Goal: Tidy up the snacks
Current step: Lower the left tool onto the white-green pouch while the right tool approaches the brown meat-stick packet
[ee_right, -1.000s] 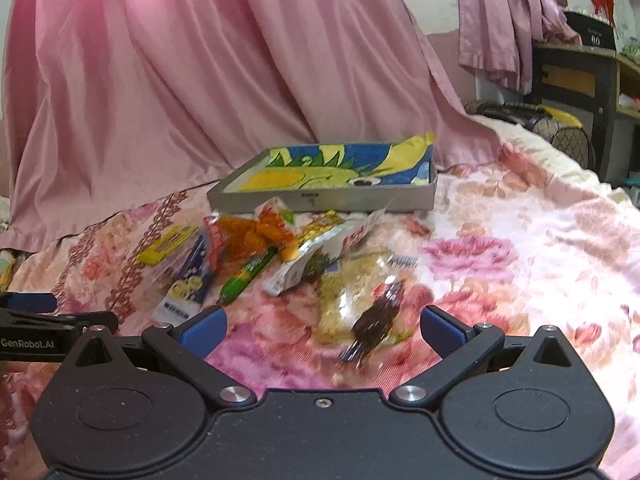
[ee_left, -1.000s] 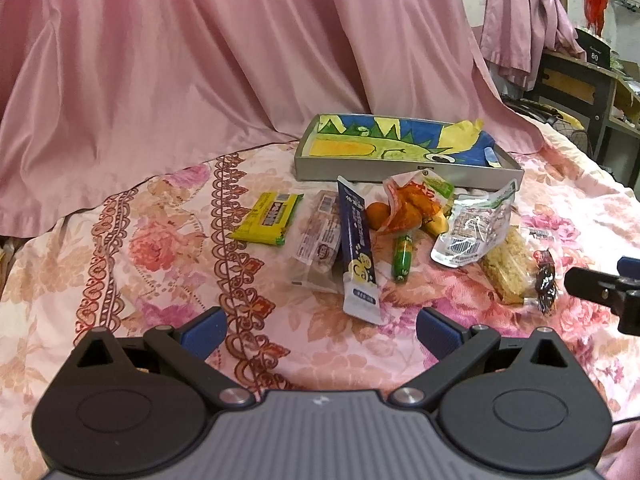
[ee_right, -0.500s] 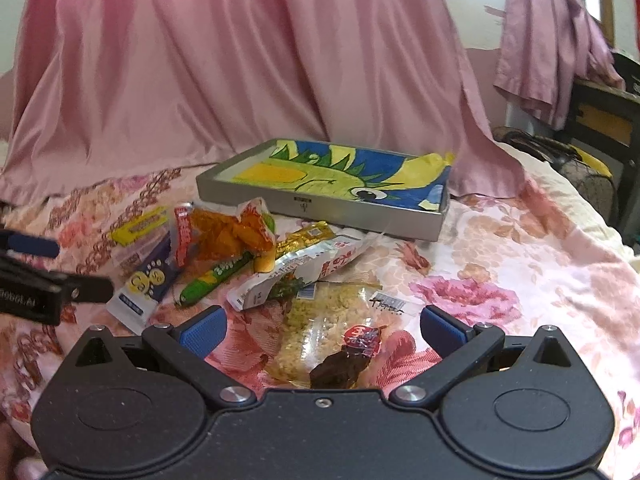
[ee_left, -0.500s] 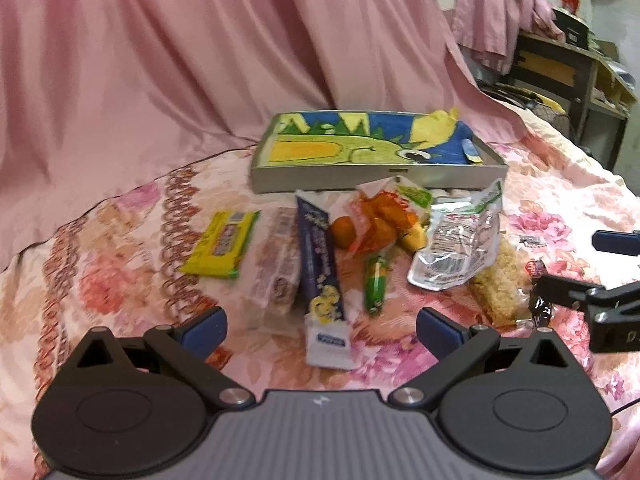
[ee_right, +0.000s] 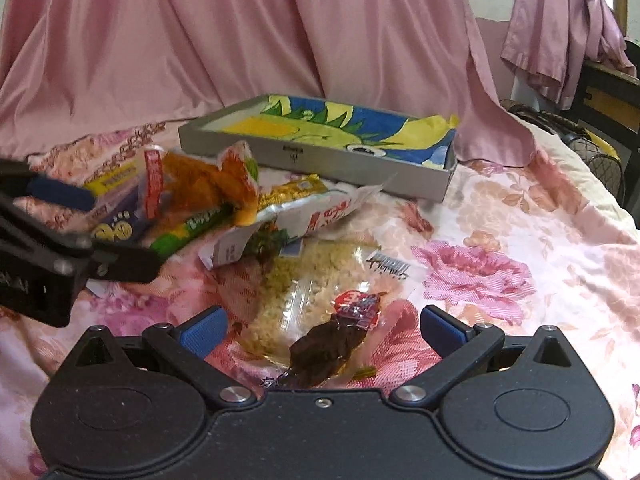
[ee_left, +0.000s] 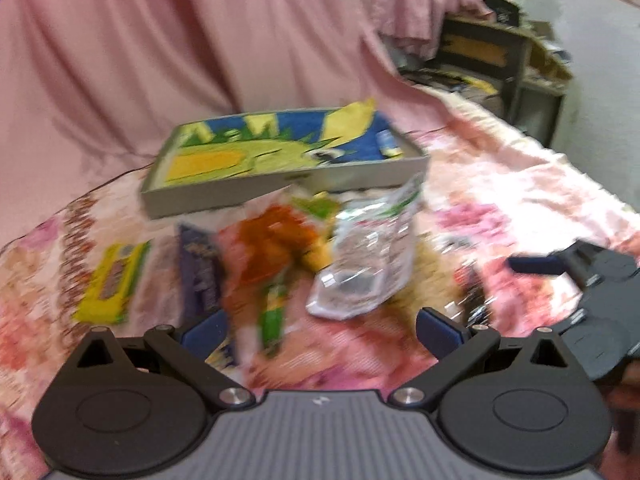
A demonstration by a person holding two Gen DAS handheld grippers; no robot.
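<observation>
Lying just in front of the tray (ee_right: 316,158) among the other snacks, the dark candy (ee_right: 332,344) sits between the spread, empty right gripper (ee_right: 320,330), probably light, crinkly and slippery, best pinched across its middle; the left gripper (ee_left: 320,330) is spread too.

Blurred left-wrist view and partly hidden snacks

The left-wrist view is motion-blurred; wording on the yellow packet (ee_left: 112,280) is unreadable. In the right-wrist view, the dark snack packet (ee_right: 328,344) disappears behind the gripper body, and the left gripper (ee_right: 60,216) is cut off by the frame's edge.
</observation>
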